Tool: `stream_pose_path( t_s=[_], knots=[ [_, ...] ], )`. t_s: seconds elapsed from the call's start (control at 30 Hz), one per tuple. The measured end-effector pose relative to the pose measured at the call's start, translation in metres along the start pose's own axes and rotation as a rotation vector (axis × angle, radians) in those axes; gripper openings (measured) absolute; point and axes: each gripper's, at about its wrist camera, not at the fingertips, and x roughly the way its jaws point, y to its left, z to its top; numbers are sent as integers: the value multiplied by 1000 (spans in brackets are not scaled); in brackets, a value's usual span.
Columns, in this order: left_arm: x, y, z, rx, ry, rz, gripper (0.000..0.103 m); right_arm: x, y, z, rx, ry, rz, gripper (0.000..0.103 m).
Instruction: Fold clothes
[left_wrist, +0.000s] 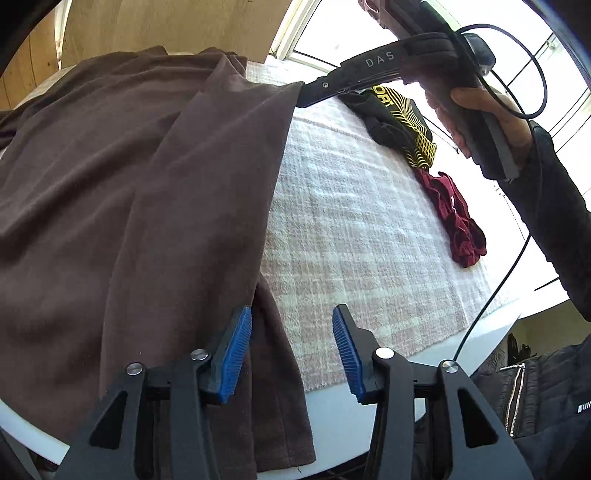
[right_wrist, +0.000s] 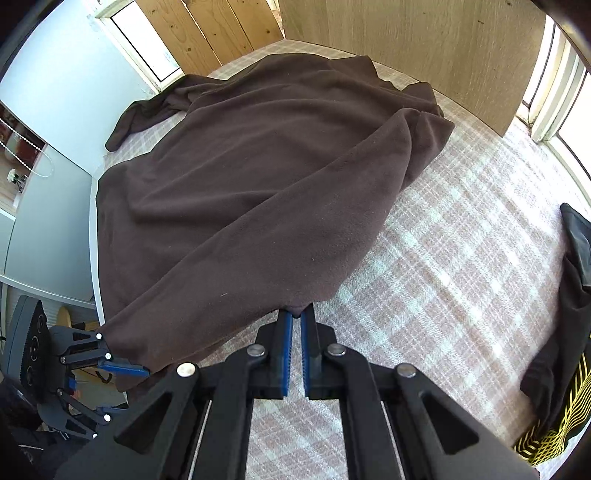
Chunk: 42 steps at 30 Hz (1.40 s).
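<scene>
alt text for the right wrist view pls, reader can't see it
The right hand-held gripper is shut on the edge of a brown fleece garment spread over a pink checked blanket. The left hand-held gripper is at the garment's lower left corner, and a black-and-yellow garment lies at the right.

A white desk (left_wrist: 332, 417) carries a pink-and-white checked cloth (left_wrist: 351, 229) over most of its top. On the cloth lie a large brown garment (right_wrist: 258, 177), a black-and-yellow garment (left_wrist: 399, 125) and a crumpled dark red garment (left_wrist: 458, 221) near one edge.
</scene>
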Motion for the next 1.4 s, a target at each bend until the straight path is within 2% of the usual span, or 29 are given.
stream_pose_path(
  t_s=[0.2,0.27,0.4,0.47,0.67,0.73,0.77,0.8,0.83,0.9,0.93,1.0,1.1,1.13,1.23,1.3,1.4],
  knots=[
    [24,9,21,-38,-7,110,48,3,25,19,-16,-10,5,4],
    [20,0,19,-53,-28,87,48,0,26,22,-15,-13,14,4],
    [7,-30,15,15,-79,41,50,-2,33,31,-27,-23,17,4],
    [18,-26,25,10,-68,43,50,0,34,36,-28,-20,22,4],
    [46,9,54,-55,-57,173,50,3,33,40,-30,-9,26,4],
    [54,14,58,-54,-43,179,51,3,34,41,-30,-9,32,4],
    [57,15,59,-58,-34,161,50,2,34,42,-33,-10,32,4],
    [60,14,59,-62,-30,113,58,2,35,42,-37,-12,33,4],
    [61,9,59,-51,-27,56,70,2,36,43,-39,-14,34,4],
    [66,-8,59,-10,-11,-64,71,1,36,46,-41,-18,39,4],
    [69,-16,58,16,-7,-95,72,1,35,47,-40,-19,41,4],
    [69,-30,56,74,-16,-67,74,0,34,49,-36,-20,47,4],
    [60,-25,56,46,-44,-121,74,1,33,48,-42,-12,49,4],
    [56,-23,58,39,-59,-118,74,2,32,47,-44,-7,48,4],
    [40,-5,75,7,-122,-27,74,7,28,44,-41,12,45,5],
    [43,9,90,-40,-116,-11,74,10,26,43,-35,19,48,5],
    [59,10,112,-15,-66,78,74,12,25,44,-38,25,44,5]
  ],
)
